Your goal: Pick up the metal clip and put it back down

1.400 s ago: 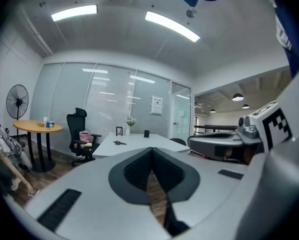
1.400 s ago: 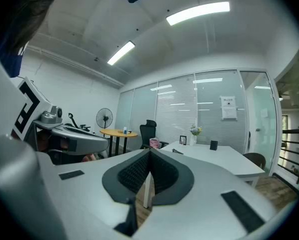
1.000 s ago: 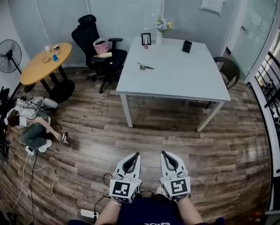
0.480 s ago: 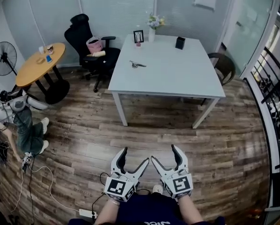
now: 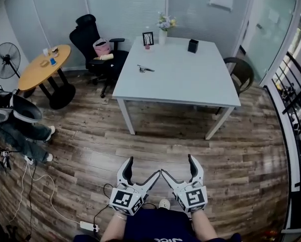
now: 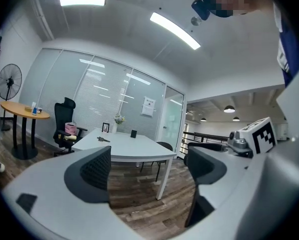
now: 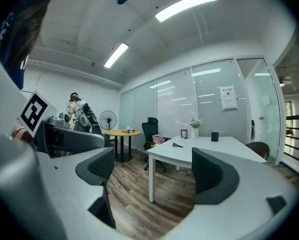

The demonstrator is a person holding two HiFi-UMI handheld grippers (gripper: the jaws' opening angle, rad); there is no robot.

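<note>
Upper centre of the head view, clip (image 5: 144,69) lies near table (image 5: 191,79) left edge: likely light, stiff, slippery metal; pinch across its middle. Bare floor (image 5: 165,140) gives free approach. Left gripper (image 5: 143,166) and right gripper (image 5: 177,164), low centre, well apart from it, jaws just opened wide, both empty.

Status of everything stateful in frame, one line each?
left gripper: open, jaws have just been opening, nothing between them
right gripper: open, jaws have just been opening, nothing between them
metal clip: lying on white table, far from both grippers
standing fan: upright; running or not, cannot tell
</note>
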